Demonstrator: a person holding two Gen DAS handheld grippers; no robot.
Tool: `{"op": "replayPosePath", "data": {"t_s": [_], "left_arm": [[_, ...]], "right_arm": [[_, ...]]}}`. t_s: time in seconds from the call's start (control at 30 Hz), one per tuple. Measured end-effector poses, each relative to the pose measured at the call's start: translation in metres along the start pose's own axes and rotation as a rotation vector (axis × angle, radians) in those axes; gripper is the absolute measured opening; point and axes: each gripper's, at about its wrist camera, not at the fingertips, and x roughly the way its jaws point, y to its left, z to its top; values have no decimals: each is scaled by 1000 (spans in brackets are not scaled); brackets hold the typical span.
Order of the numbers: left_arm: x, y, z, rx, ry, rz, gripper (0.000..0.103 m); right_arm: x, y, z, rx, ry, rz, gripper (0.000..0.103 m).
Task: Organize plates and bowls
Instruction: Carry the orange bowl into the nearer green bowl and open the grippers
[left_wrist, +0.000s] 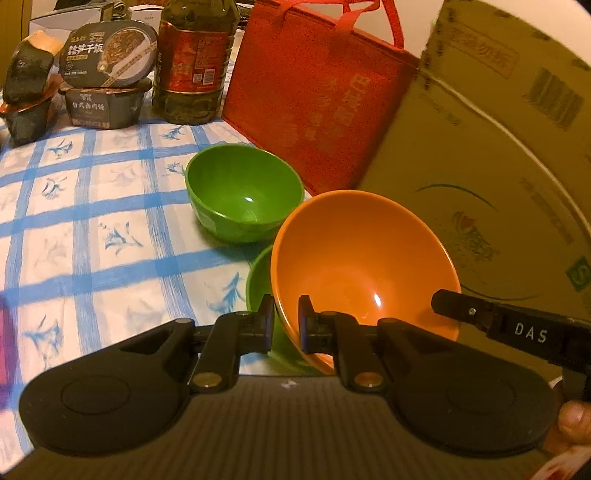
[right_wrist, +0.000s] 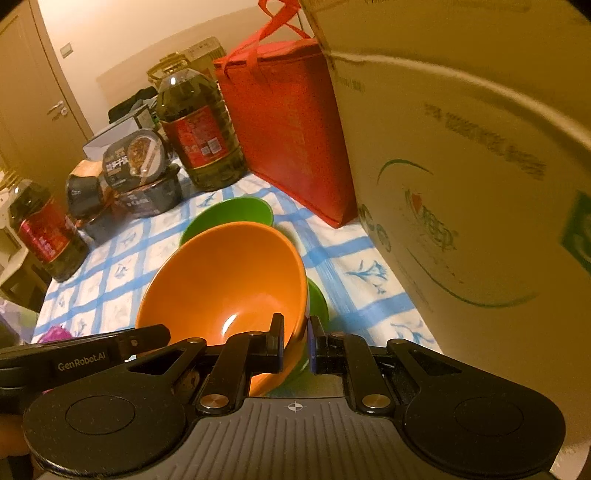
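An orange bowl (left_wrist: 364, 266) is held tilted above the checked tablecloth. My left gripper (left_wrist: 286, 321) is shut on its near left rim. My right gripper (right_wrist: 297, 341) is shut on its right rim, and the bowl fills the middle of the right wrist view (right_wrist: 225, 280). A green bowl (left_wrist: 243, 197) stands upright on the cloth behind it; it also shows in the right wrist view (right_wrist: 236, 212). A second green bowl (left_wrist: 258, 284) lies under the orange one, mostly hidden; its edge shows in the right wrist view (right_wrist: 317, 302).
A large cardboard box (left_wrist: 491, 166) stands close on the right. A red tote bag (left_wrist: 317, 107) leans behind the bowls. An oil bottle (left_wrist: 194, 62) and stacked meal boxes (left_wrist: 107, 74) stand at the back. Another bottle (right_wrist: 44, 236) stands at the left table edge.
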Motion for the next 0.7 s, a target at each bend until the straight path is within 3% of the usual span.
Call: {"op": "replayPosePath", "data": {"t_s": [0.3, 0.7], "left_arm": [[35, 5, 6, 34, 35, 36, 11], [44, 11, -1, 26, 56, 41, 11]], "right_arm": [[42, -15, 2, 4, 48, -2, 12], [57, -16, -7, -8, 79, -9, 12]]}}
